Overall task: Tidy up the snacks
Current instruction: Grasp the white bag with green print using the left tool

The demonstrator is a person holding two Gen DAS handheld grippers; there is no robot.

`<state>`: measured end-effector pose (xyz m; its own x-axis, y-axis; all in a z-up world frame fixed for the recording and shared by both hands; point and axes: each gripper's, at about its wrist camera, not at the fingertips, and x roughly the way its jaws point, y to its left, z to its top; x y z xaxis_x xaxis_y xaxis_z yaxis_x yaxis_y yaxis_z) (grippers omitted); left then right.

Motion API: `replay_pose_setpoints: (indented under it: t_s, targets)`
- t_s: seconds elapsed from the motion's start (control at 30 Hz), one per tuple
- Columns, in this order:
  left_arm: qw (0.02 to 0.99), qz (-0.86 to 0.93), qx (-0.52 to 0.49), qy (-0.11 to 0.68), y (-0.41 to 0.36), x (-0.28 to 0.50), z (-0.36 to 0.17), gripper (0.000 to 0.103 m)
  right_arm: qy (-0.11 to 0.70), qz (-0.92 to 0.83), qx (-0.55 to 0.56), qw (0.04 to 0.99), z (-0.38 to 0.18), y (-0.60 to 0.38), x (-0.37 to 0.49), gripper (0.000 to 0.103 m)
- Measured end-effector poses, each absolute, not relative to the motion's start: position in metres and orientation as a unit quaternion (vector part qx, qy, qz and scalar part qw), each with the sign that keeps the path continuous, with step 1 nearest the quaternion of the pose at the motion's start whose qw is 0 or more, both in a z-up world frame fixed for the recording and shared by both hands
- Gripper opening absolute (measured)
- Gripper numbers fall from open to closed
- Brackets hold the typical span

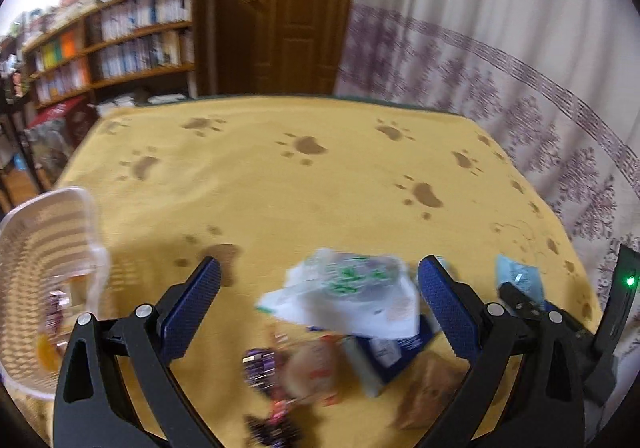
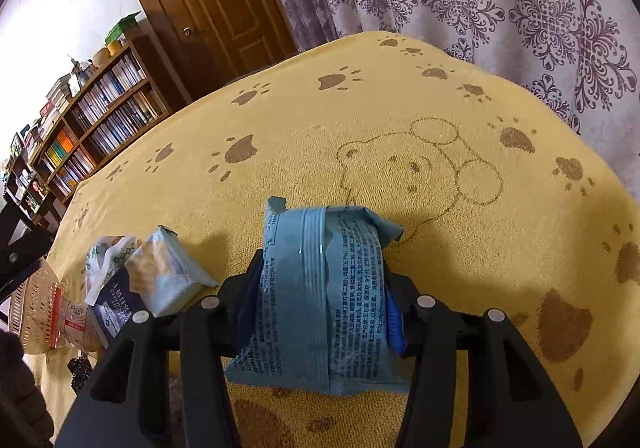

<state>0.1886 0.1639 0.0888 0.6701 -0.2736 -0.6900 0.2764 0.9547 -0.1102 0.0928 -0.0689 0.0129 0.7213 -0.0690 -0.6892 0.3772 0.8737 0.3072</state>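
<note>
A pile of snacks lies on the yellow paw-print cloth [image 1: 320, 175]. My left gripper [image 1: 320, 288] hovers open over it, blue pads spread either side of a white-and-green packet [image 1: 348, 292]. Below that lie a purple packet [image 1: 260, 364], a round biscuit pack [image 1: 312, 368], a dark blue box [image 1: 400, 348] and a brown packet [image 1: 432, 396]. The left wrist view is blurred. My right gripper [image 2: 322, 276] is shut on a light blue packet [image 2: 316, 308], held just above the cloth. To its left sit a pale packet [image 2: 168, 272] and the dark blue box [image 2: 116, 308].
A white slotted basket [image 1: 48, 256] with a few snacks inside stands at the left of the pile, also seen as the basket [image 2: 32, 304]. A patterned curtain [image 2: 480, 7] hangs behind the table, a wooden door [image 1: 288, 7] and bookshelves [image 1: 120, 39] beyond. A dark sleeve [image 2: 16, 388] shows low left.
</note>
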Motion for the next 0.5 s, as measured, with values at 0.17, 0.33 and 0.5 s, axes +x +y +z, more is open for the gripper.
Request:
replay_pose_setpoints:
  t_s: [0.17,0.33,0.5]
  targets:
    - [0.892,-0.18,-0.005,0.414,0.14,0.21,0.072,0.1,0.352,-0.122,0.222,0.901,0.013,-0.069,0.093,0.053]
    - [0.88,-0.186,0.008,0.437,0.125,0.224,0.054,0.1,0.353,-0.121,0.222,0.901,0.012,-0.069,0.093,0.053]
    - [0.871,-0.169,0.014,0.462,0.125,0.238,0.035,0.1,0.353,-0.122,0.222,0.901,0.012,-0.069,0.093,0.053]
